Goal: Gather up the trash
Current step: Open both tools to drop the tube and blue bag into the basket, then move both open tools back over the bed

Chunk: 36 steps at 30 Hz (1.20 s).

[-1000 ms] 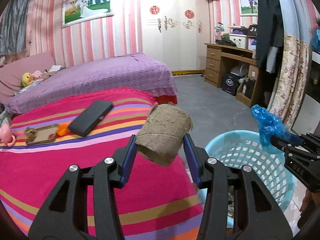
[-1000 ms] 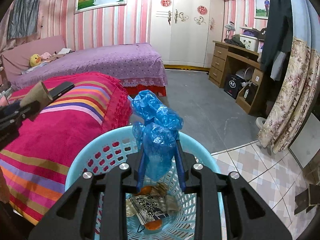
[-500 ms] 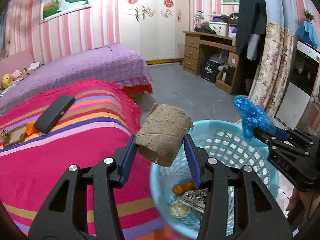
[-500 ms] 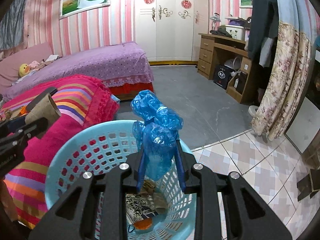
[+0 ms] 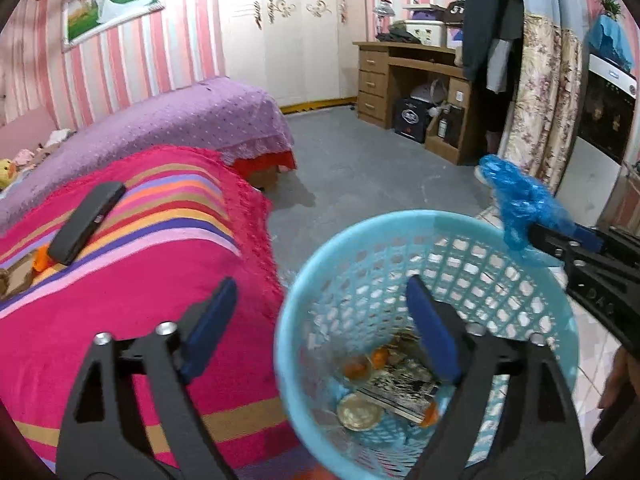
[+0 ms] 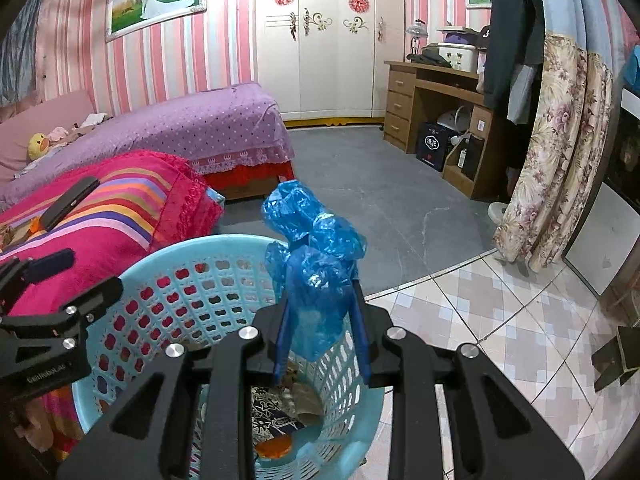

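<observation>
A light blue plastic basket (image 5: pixel 472 236) stands on the floor beside the striped bed; it also shows in the right wrist view (image 6: pixel 200 276). Several bits of trash (image 5: pixel 384 388) lie in its bottom, among them a brown cardboard roll (image 6: pixel 306 398). My left gripper (image 5: pixel 320 332) is open and empty over the basket's near rim. My right gripper (image 6: pixel 322 320) is shut on a crumpled blue plastic bag (image 6: pixel 316 256) and holds it above the basket; the bag also shows in the left wrist view (image 5: pixel 516 200).
The bed with a pink striped blanket (image 5: pixel 132 272) lies left of the basket, with a black flat case (image 5: pixel 86 216) on it. A purple bed (image 5: pixel 180 116) stands behind. A wooden desk (image 5: pixel 412 76) and floral curtain (image 5: pixel 548 92) stand at the right. Grey floor (image 5: pixel 360 168) lies beyond.
My left gripper has opened and the cardboard roll has dropped out of it into the basket. The right gripper still holds the blue bag over the basket.
</observation>
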### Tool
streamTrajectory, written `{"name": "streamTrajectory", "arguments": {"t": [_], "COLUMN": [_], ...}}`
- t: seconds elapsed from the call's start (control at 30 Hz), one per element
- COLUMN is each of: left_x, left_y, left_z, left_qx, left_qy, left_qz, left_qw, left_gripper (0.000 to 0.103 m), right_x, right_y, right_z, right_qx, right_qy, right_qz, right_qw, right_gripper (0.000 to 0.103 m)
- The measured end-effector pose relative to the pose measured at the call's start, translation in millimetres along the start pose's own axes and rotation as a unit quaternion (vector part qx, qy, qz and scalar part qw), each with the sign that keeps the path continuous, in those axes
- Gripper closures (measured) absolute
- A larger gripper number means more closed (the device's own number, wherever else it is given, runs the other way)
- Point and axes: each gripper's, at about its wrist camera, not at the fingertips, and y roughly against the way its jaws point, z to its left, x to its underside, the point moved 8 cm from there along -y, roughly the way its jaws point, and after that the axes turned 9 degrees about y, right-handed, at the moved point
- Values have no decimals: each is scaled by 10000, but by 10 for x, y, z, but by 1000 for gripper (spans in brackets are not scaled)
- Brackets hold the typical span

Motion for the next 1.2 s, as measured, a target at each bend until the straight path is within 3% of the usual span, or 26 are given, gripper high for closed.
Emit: {"name": "streamTrajectory", "arguments": {"t": [0.1, 0.43, 0.5, 0.53, 0.6, 0.73, 0.83, 1.2], "left_x": [-48, -113, -121, -128, -143, -153, -176, -297], "left_y": [34, 244, 301, 338, 403, 551, 642, 964], "left_z": [154, 790, 891, 936, 1017, 1218, 1366, 2163], "left_qx": [-123, -668, -776, -794, -820, -938, -1002, -1381], "left_qy": [148, 373, 391, 387, 374, 378, 335, 260], "left_qz": [-108, -336, -352, -375, -425, -519, -594, -843], "left_qw": [9998, 9965, 9956, 9954, 9950, 9935, 9926, 9865], "left_gripper": [6, 6, 6, 6, 6, 6, 6, 6], "right_x": [2, -61, -61, -62, -70, -109, -195, -532], "right_y": [-1, -59, -88, -103, -117, -104, -43, 109], "right_z": [7, 198, 276, 295, 330, 391, 451, 1011], "right_qx": [-5, -212, -186, -147, -161, -134, 23, 40], "right_qy": [6, 77, 176, 196, 146, 88, 135, 357], "right_qz": [-3, 12, 88, 104, 112, 142, 18, -348], "right_qw": [10000, 9997, 9996, 9996, 9997, 9998, 9999, 9987], "right_gripper": [76, 74, 64, 47, 30, 14, 8, 7]}}
